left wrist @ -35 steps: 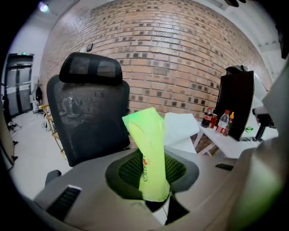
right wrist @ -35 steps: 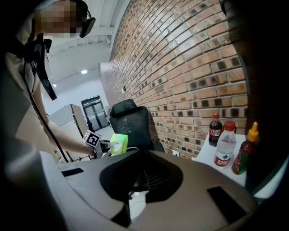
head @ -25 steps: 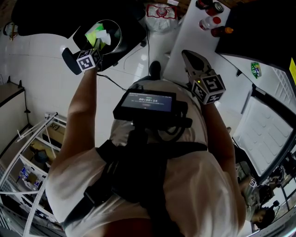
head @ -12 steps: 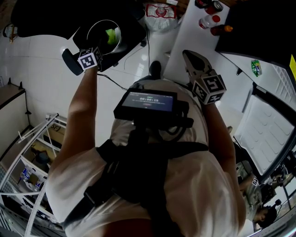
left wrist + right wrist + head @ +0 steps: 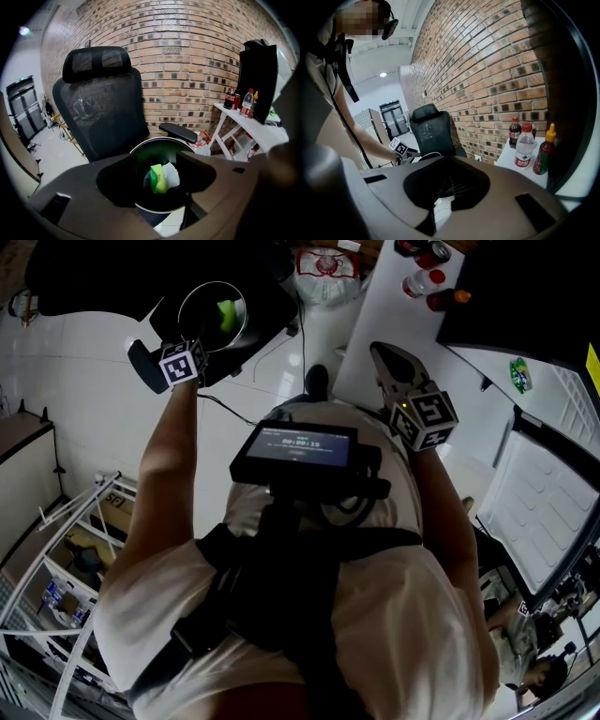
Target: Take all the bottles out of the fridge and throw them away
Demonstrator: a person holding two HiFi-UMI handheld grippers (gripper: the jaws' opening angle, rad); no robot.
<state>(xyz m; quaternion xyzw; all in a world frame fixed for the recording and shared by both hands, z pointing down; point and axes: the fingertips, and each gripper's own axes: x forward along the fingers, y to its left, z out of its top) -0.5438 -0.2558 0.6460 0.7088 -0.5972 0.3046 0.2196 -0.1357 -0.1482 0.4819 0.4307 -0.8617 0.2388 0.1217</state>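
Observation:
A green bottle [image 5: 158,178] lies in the bottom of the round black bin [image 5: 185,145], beside a white scrap. It is also seen as the green bottle [image 5: 225,313] inside the bin [image 5: 192,298] in the head view. My left gripper [image 5: 176,218] hangs just above the bin's rim; its jaws have just been opening and stand open with nothing between them. My right gripper [image 5: 380,352] is held out by the white table [image 5: 384,306], jaws together and empty. On that table stand a cola bottle [image 5: 514,132], a water bottle [image 5: 525,145] and a red sauce bottle [image 5: 544,152].
A black office chair [image 5: 101,103] stands behind the bin against the brick wall [image 5: 187,56]. A dark cabinet [image 5: 258,79] rises at the table's far end. An open white door [image 5: 539,512] is at my right, and wire shelving [image 5: 56,568] at my lower left.
The left jaws have opened and the green bottle has dropped from them into the bin. The right gripper has not moved.

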